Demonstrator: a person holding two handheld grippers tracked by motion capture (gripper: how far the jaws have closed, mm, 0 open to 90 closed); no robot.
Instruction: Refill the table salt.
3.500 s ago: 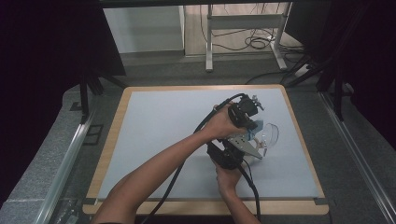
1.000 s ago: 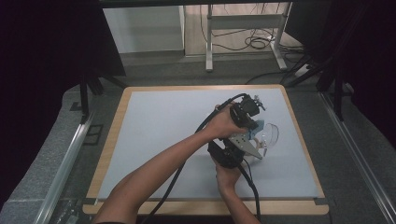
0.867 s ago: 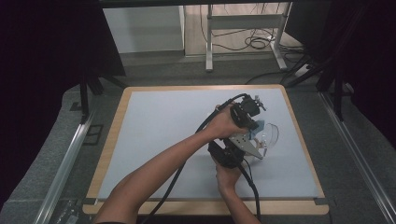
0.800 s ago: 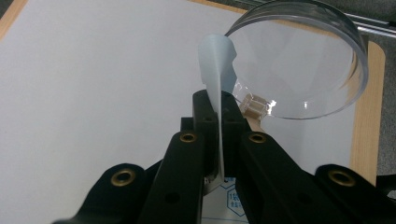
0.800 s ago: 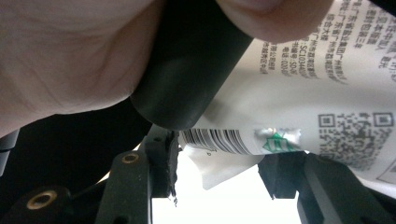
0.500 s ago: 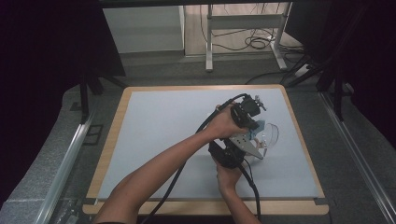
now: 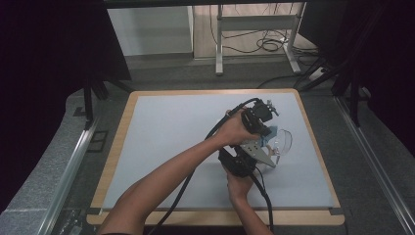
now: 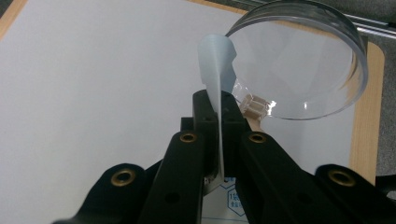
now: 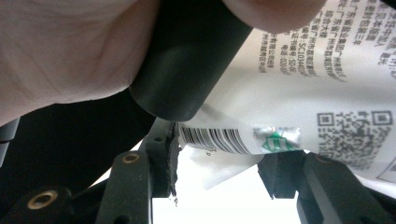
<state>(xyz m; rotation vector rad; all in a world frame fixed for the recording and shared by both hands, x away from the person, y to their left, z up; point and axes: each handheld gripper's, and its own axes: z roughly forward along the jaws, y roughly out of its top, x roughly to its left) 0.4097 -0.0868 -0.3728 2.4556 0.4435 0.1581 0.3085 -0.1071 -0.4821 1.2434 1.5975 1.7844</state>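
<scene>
Black left claw (image 8: 219,112) pinches a pale packet (image 8: 215,70) upright; right claw (image 9: 219,163) spread around its printed end.

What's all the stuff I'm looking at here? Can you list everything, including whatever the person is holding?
Table: one, pale grey top with a wooden edge, centre of the high view.
Clear dish: one, transparent and round, tilted, on the table's right side beyond the left gripper.
Packet: one, white with black print, a barcode and a QR code, held between both grippers near the dish.
Pale blue strip: one, the packet's thin edge, pinched upright between the left gripper's jaws.
Metal frame legs: grey, on the floor behind the table, with cables.
Left gripper: black, shut on the packet.
Right gripper: black, jaws apart around the packet's edge.
Hands: two, one on each gripper.
</scene>
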